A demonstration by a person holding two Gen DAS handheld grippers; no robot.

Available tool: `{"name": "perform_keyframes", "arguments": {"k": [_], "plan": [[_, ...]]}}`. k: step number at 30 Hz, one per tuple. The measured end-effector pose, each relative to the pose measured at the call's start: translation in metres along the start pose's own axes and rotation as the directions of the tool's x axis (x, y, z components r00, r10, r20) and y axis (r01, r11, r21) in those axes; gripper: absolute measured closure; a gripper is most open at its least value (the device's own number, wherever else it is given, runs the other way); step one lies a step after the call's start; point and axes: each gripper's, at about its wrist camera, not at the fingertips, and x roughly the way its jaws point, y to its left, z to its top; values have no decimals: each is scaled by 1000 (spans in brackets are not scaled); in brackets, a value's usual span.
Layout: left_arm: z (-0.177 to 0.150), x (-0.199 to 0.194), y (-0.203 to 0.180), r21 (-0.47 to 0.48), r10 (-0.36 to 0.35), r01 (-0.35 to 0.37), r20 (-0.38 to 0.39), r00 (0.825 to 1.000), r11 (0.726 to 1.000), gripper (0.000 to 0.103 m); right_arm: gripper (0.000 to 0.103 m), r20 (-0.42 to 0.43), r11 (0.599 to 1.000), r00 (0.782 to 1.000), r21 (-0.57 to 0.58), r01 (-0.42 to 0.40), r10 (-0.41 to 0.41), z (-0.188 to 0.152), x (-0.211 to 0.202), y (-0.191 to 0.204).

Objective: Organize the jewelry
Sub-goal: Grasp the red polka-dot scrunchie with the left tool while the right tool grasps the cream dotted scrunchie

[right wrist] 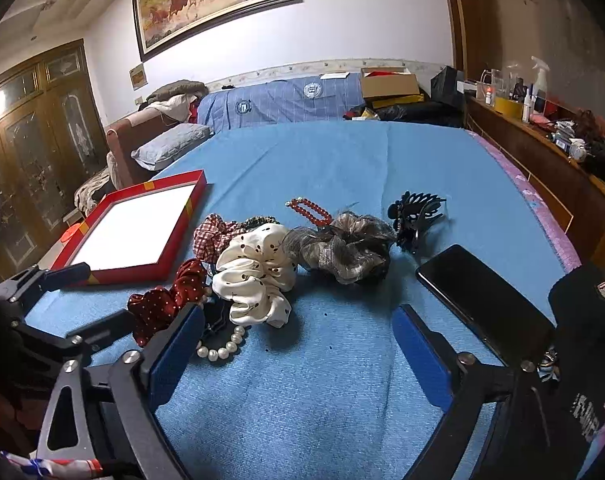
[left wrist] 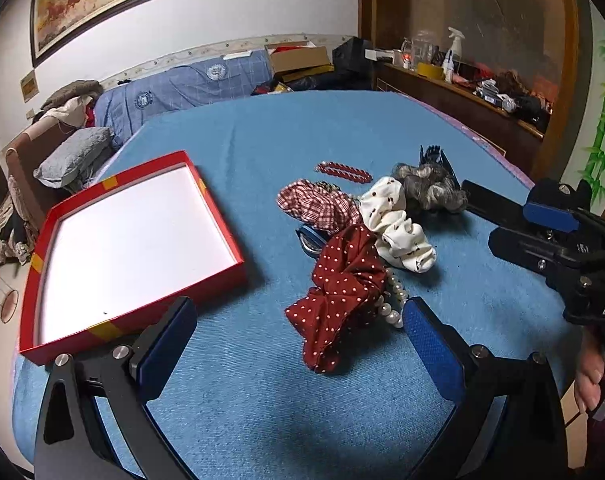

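Observation:
A pile of hair accessories lies on the blue cloth: a dark red dotted scrunchie (left wrist: 342, 292) (right wrist: 166, 300), a white pearl bracelet (left wrist: 394, 300) (right wrist: 222, 350), a cream spotted scrunchie (left wrist: 398, 228) (right wrist: 258, 276), a red plaid scrunchie (left wrist: 318, 204) (right wrist: 212, 236), a grey scrunchie (left wrist: 430, 188) (right wrist: 342, 248), a red bead clip (left wrist: 344, 171) (right wrist: 312, 210) and a black claw clip (right wrist: 416, 212). An empty red box lid (left wrist: 142, 280) (right wrist: 174, 220) lies to the left. My left gripper (left wrist: 298, 344) is open just in front of the dotted scrunchie. My right gripper (right wrist: 298, 344) is open and empty before the pile.
A black phone (right wrist: 482, 300) lies on the cloth at the right, beside a black cap (right wrist: 582, 304). A wooden sideboard (right wrist: 542, 160) with bottles runs along the right. A sofa (right wrist: 282, 100) and pillow (right wrist: 170, 144) stand beyond the table's far edge.

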Motion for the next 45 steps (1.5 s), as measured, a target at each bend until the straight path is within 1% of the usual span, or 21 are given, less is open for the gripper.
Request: {"name": "perform_keyframes", "arguments": {"k": [4, 8, 10, 15, 16, 17, 19, 20, 21, 23, 24, 27, 31, 35, 36, 38, 40, 41, 43, 44, 45], "plan": [[2, 12, -3, 3, -22, 22, -25, 999, 1000, 12, 6, -1, 1000, 1000, 16, -3, 3, 0, 1, -3], [2, 17, -3, 1, -36, 37, -38, 999, 999, 13, 6, -3, 1000, 1000, 17, 7, -7, -1, 2, -5], [2, 20, -3, 2, -48, 48, -44, 998, 999, 19, 6, -3, 1000, 1000, 21, 9, -9, -1, 2, -6], [5, 38, -5, -2, -74, 74, -88, 993, 997, 23, 6, -10, 999, 1000, 42, -4, 4, -2, 5, -10], [5, 41, -5, -1, -79, 79, -95, 992, 997, 26, 6, -11, 999, 1000, 45, -7, 8, -3, 5, -11], [5, 45, -7, -1, -87, 87, -107, 990, 996, 31, 6, -14, 999, 1000, 47, -10, 11, -3, 6, -11], [4, 49, -8, -15, -137, 136, -116, 984, 991, 62, 6, -19, 999, 1000, 52, -11, 12, -3, 8, -12], [4, 48, -9, -20, -151, 150, -112, 982, 989, 68, 6, -21, 998, 1000, 56, -14, 15, -3, 9, -13], [3, 47, -10, -11, -149, 148, -107, 983, 989, 79, 6, -24, 998, 1000, 59, -18, 19, -4, 9, -13], [2, 44, -13, 9, -140, 142, -96, 985, 990, 84, 6, -29, 997, 999, 67, -27, 29, -3, 10, -14], [2, 42, -12, 5, -148, 149, -91, 985, 989, 89, 6, -31, 996, 999, 75, -38, 41, -2, 11, -14], [2, 35, -5, -17, -168, 167, -64, 984, 986, 91, 6, -39, 992, 996, 99, -77, 81, 0, 15, -14], [6, 25, 4, -55, -169, 168, -21, 985, 984, 92, 6, -69, 985, 987, 98, -139, 146, 5, 26, -2], [8, 19, 12, -71, -146, 146, -1, 989, 987, 92, 7, -94, 987, 983, 54, -152, 157, 11, 43, 18], [8, 18, 14, -73, -143, 142, 0, 990, 987, 92, 10, -109, 987, 981, 44, -154, 158, 12, 50, 23], [7, 17, 15, -72, -135, 135, 2, 991, 988, 92, 34, -148, 991, 980, 31, -130, 133, 14, 65, 29], [6, 17, 15, -73, -134, 134, 1, 991, 988, 92, 38, -174, 993, 978, 32, -116, 120, 14, 77, 32], [6, 16, 16, -74, -137, 137, 1, 991, 988, 92, 45, -185, 996, 978, 26, -91, 94, 13, 84, 32], [5, 15, 16, -71, -137, 137, 2, 991, 988, 92, 54, -204, 998, 977, 31, -56, 62, 11, 94, 29], [5, 14, 16, -70, -135, 135, 6, 991, 988, 92, 77, -213, 997, 974, 38, -63, 70, 9, 97, 27], [4, 14, 14, -69, -133, 133, 10, 991, 989, 92, 88, -216, 996, 973, 52, -71, 81, 6, 98, 24]]}}
